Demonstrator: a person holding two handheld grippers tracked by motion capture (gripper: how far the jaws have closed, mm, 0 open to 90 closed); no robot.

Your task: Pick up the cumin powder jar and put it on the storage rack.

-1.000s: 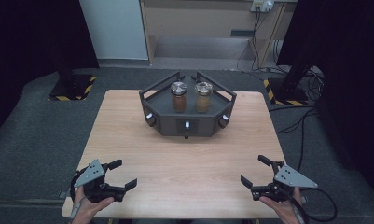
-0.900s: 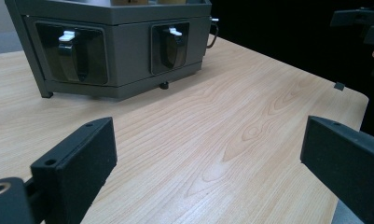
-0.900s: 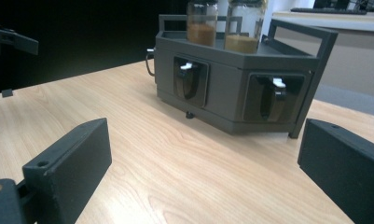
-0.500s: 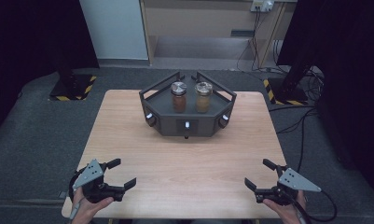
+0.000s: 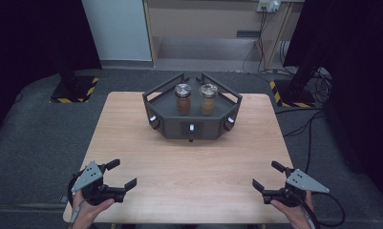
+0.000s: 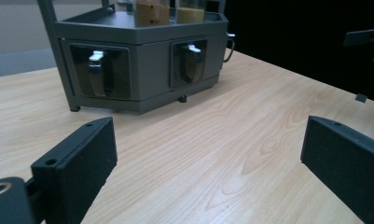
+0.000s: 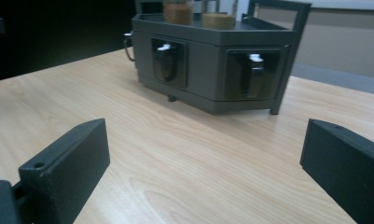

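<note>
Resting at the near corners of the wooden table (image 5: 189, 162), both tools are idle: the left gripper (image 5: 118, 174) at the near left and the right gripper (image 5: 267, 177) at the near right, each with its jaws spread wide and nothing between them. The dark grey rack (image 5: 191, 125) stands at the far middle of the table, well apart from both. On its top deck two jars stand upright side by side: the left jar (image 5: 183, 99) with a metal lid and the right jar (image 5: 208, 98) just beside it. Judged from this layout, the work is at its starting step, with no reach begun. The next move calls for carrying one open gripper forward to a jar and closing on its body squarely, clear of the rack's raised rails.
</note>
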